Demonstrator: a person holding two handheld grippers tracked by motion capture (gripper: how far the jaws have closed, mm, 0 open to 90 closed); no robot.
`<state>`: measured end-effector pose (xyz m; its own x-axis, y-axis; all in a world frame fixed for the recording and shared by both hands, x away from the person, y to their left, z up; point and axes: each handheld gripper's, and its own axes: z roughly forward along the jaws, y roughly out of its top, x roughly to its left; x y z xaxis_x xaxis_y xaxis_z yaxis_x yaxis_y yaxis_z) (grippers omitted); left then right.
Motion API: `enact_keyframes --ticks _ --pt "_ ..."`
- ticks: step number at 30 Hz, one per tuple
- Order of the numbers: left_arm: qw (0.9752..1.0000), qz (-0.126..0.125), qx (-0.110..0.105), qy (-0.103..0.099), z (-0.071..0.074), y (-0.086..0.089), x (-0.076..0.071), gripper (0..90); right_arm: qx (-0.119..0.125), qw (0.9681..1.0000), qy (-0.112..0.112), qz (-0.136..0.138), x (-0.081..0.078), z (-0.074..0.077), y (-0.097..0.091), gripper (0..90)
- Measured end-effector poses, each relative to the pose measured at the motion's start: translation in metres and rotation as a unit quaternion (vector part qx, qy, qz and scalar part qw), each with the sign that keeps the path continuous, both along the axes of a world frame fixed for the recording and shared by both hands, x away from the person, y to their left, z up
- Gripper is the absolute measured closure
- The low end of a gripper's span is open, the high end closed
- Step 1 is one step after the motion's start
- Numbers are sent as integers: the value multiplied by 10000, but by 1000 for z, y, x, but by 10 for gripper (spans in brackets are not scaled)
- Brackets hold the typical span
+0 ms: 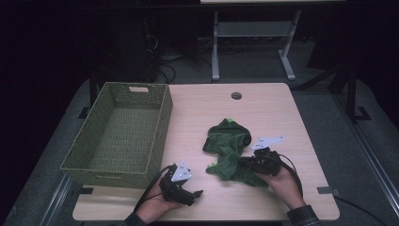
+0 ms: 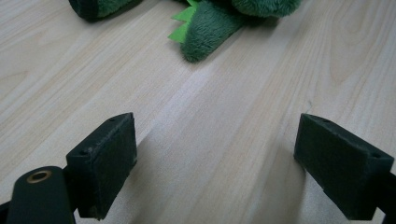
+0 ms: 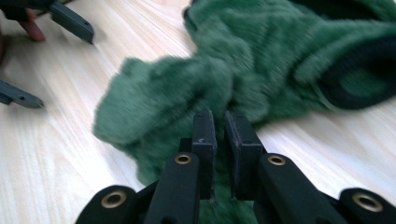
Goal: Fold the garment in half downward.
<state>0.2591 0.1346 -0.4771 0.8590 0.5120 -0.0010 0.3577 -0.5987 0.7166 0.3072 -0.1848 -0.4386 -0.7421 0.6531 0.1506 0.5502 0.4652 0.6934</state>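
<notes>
A light wooden table (image 1: 263, 108) carries a woven green basket (image 1: 120, 134) along its left edge, and the basket looks empty inside. Toward the right half of the table, nearer the front edge than the back, lies a rumpled green fleece garment (image 1: 229, 150) with dark cuffs and small bright green tabs sticking out of it. A round cable hole (image 1: 236, 96) sits near the back edge.

The right gripper (image 3: 219, 135) comes in from the front right, held in the person's right hand (image 1: 284, 181), and its jaws are pressed almost together on a fold of the fleece at the garment's near right edge, pinching the cloth between them. The picture there is slightly blurred.

The left gripper (image 2: 215, 154) rests low over bare wood near the front edge, just right of the basket's front corner, held by the left hand (image 1: 157, 205). Its jaws stand wide apart with nothing between them, pointed toward the garment, which lies a little way beyond.
</notes>
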Motion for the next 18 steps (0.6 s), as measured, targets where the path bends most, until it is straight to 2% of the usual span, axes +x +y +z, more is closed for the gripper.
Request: enact_keyframes --ticks 4,7,9,13,16,18 --pt "10000 3 0 -5 0 0 0 124 216 9996 -155 -64 -2 10 -6 883" --pt "10000 17 -20 3 0 0 0 124 415 9986 -337 57 -1 20 -2 897" --pt "10000 12 -9 4 0 0 0 124 498 9982 -321 133 1 21 5 898" --pt "10000 7 3 9 0 0 0 124 282 9991 -212 219 11 9 18 898" --pt "10000 11 -2 16 0 0 0 124 -14 9997 12 241 16 -4 24 898" --pt "10000 10 -2 15 0 0 0 124 -112 9995 133 246 18 -11 27 898"
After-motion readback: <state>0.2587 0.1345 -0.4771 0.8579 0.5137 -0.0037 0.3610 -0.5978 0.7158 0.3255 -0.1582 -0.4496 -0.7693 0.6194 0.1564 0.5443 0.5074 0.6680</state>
